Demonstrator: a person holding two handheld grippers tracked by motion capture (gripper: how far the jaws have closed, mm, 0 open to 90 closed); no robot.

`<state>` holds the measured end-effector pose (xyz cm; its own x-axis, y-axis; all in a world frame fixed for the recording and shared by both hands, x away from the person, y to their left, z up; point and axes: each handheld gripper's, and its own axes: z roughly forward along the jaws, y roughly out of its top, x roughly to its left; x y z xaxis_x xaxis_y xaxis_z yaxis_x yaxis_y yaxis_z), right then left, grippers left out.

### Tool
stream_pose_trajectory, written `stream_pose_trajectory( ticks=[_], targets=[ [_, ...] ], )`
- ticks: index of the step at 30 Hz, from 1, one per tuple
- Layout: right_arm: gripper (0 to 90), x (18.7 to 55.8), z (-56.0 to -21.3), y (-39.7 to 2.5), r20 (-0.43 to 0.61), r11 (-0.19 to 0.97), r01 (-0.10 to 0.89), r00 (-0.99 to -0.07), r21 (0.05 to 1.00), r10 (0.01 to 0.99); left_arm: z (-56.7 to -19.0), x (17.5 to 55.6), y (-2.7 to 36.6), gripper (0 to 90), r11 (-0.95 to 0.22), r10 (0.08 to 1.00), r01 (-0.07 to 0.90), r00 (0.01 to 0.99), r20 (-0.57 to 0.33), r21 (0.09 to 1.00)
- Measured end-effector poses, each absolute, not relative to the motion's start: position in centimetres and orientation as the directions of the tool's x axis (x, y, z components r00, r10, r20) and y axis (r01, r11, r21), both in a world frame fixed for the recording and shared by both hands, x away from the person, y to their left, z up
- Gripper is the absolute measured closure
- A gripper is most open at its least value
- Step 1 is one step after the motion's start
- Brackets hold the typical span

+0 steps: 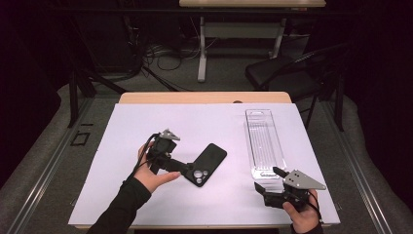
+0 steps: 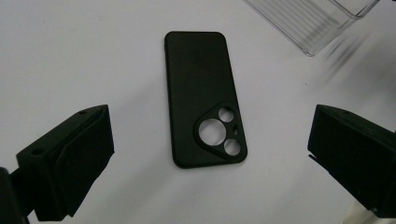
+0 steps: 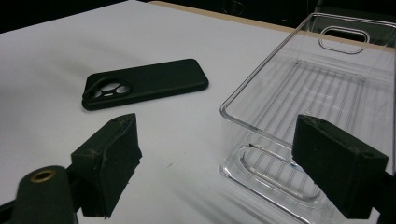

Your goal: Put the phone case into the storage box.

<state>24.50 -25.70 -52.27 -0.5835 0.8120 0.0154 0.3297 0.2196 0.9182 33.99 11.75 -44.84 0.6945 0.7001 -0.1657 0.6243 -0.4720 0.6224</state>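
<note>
**Black phone case waits between wide jaws**

Black and matte, the phone case (image 2: 203, 95) lies flat on the white surface (image 1: 146, 126), camera cut-outs toward the left gripper (image 2: 210, 154), whose jaws are spread wide and hold nothing. Close squarely across the case's long edges, low, so it cannot tilt. At three o'clock lies the clear plastic tray (image 1: 263, 141); the right gripper (image 3: 224, 163) hangs released at its near end.
</note>
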Motion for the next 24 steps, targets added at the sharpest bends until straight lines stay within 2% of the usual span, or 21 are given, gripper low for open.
stream_pose_trajectory(
  ticks=[4, 13, 24],
  targets=[
    [14.3, 24.5, -52.3, -25.7, 0.018, 0.217, 0.332, -0.581, 0.918, 0.814, -45.0, 35.3, 10.3, 0.5, -0.476, 0.698, 0.644, 0.691, -0.187, 0.599],
    [14.3, 24.5, -52.4, -25.8, 0.018, 0.210, 0.327, -0.576, 0.922, 0.817, -45.3, 36.6, 8.6, 0.5, -0.516, 0.717, 0.658, 0.682, -0.144, 0.549],
    [14.3, 24.6, -52.5, -25.7, 0.012, 0.218, 0.325, -0.579, 0.920, 0.815, -46.4, 37.6, 6.9, 0.6, -0.560, 0.722, 0.690, 0.678, -0.139, 0.459]
  ],
)
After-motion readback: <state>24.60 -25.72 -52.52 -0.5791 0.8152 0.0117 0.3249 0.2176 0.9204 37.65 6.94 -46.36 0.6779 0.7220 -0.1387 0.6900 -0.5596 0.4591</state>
